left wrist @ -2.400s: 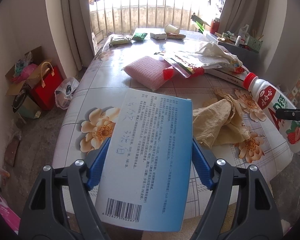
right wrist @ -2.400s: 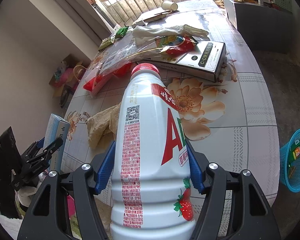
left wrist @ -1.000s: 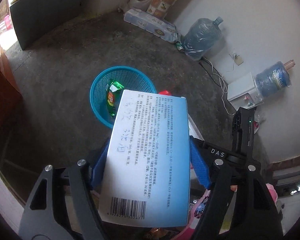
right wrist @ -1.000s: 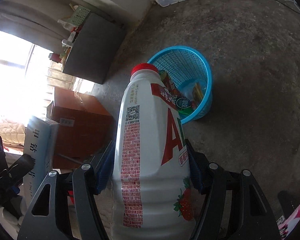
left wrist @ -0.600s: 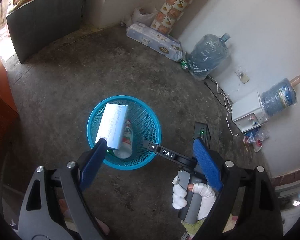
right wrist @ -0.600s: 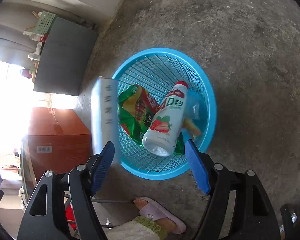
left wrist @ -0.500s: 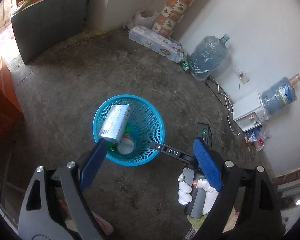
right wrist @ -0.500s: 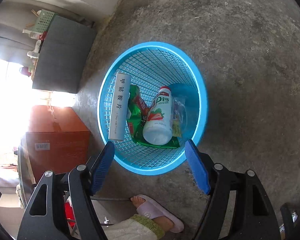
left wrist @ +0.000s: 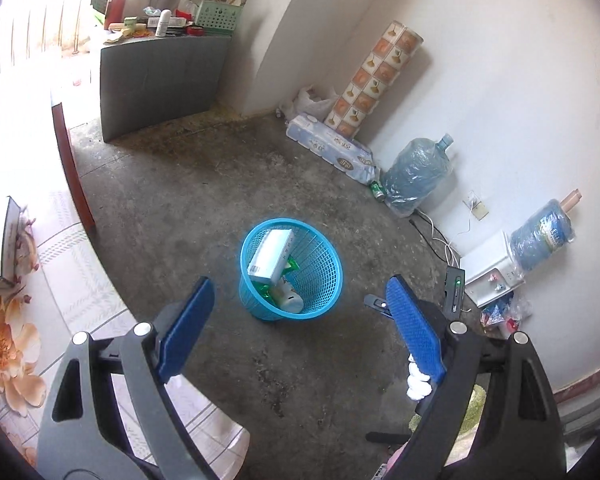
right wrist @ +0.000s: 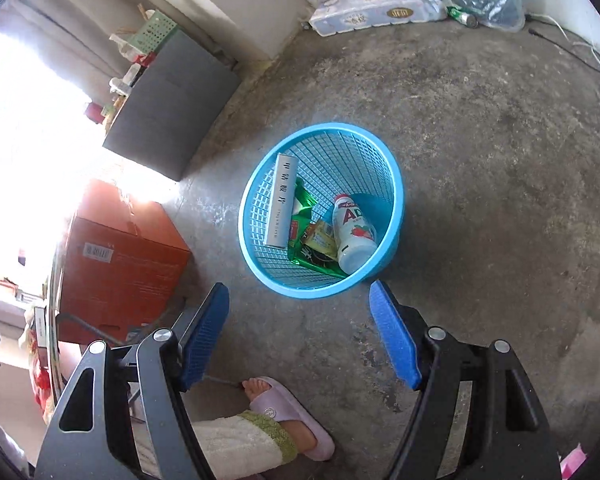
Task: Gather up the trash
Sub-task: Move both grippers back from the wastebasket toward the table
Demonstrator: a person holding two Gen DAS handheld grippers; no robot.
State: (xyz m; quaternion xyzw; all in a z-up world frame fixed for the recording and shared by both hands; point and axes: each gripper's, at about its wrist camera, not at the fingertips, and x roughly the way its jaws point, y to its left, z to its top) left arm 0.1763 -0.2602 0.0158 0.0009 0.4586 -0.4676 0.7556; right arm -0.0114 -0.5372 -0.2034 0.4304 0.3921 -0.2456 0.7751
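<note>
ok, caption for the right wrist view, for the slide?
Open right tongs above blue mesh basket holding white box, strawberry drink bottle and green wrappers.

My gloved right hand (left wrist: 418, 385) shows only as a white patch behind my left gripper's blue pad — the rest is hidden. In the blue plastic mesh basket (right wrist: 394, 216), the green foil wrappers (right wrist: 302, 204) lie half under the white carton (right wrist: 281, 208) and white milk bottle (right wrist: 352, 236); their print is too small to read. My slippered foot (right wrist: 288, 412) is cut off by my right gripper's frame.
</note>
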